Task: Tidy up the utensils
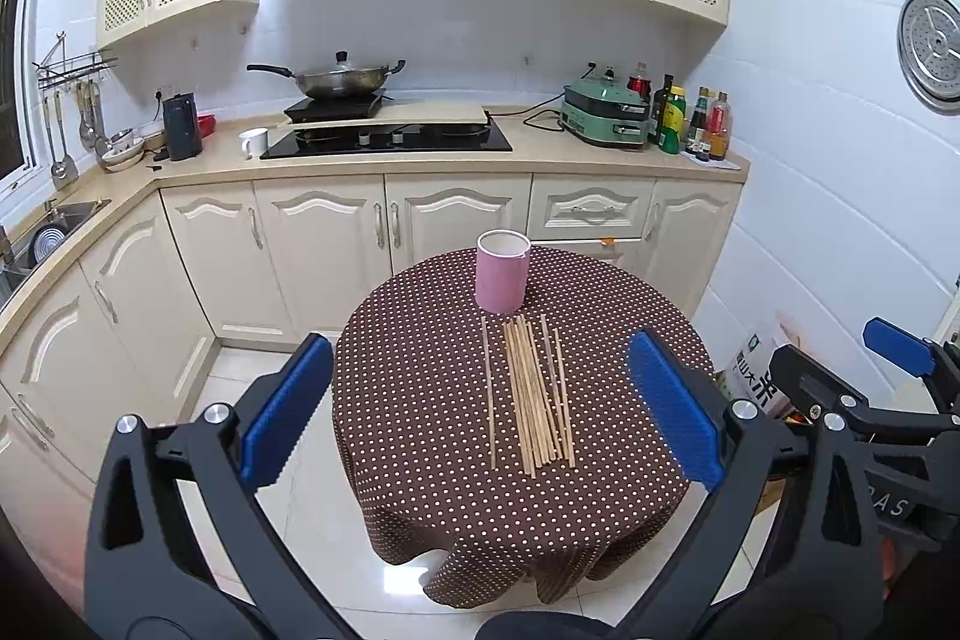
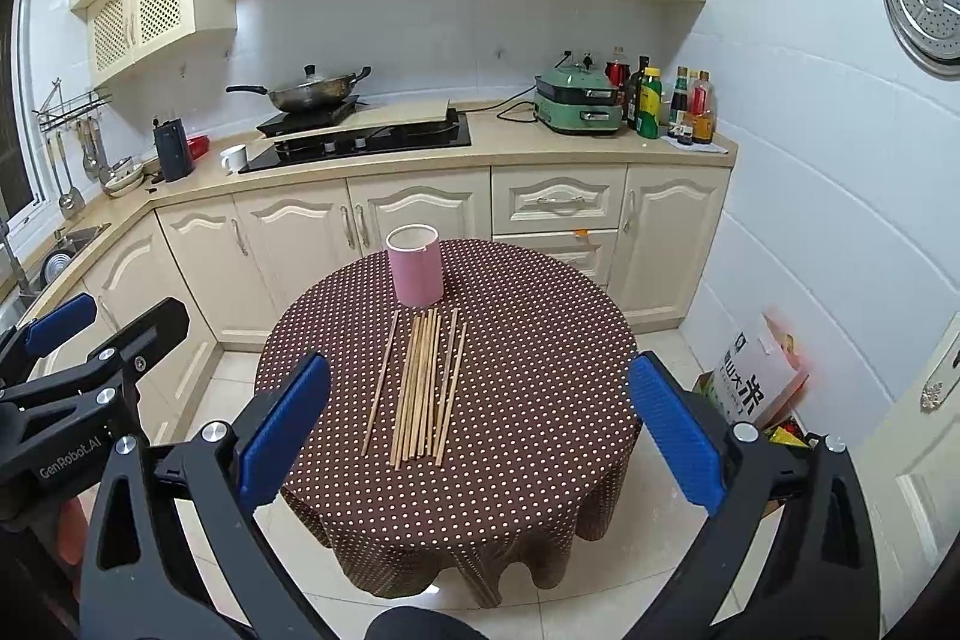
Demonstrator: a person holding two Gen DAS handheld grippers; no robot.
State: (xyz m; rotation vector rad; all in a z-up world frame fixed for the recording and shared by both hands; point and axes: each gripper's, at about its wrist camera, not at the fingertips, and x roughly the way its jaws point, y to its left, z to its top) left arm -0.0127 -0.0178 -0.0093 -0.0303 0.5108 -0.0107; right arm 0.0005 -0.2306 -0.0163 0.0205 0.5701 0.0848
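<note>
Several wooden chopsticks (image 1: pixel 531 394) (image 2: pixel 423 388) lie side by side on a round table with a brown polka-dot cloth (image 1: pixel 420 430) (image 2: pixel 540 400). Behind them stands an upright pink cylindrical holder (image 1: pixel 501 279) (image 2: pixel 415 273), which looks empty. My left gripper (image 1: pixel 480 400) is open, held above and in front of the table with nothing between its blue pads. My right gripper (image 2: pixel 480 409) is open too, at a similar height, to the right of the left one. Each gripper shows at the edge of the other's view.
Cream kitchen cabinets (image 1: pixel 390 226) and a counter with a hob (image 1: pixel 390 139), a wok (image 1: pixel 342 79), a green cooker (image 1: pixel 606 112) and bottles (image 1: pixel 690 118) run behind the table. A sink (image 1: pixel 54 226) is at the left. A rice box (image 2: pixel 756 382) stands on the floor at the right.
</note>
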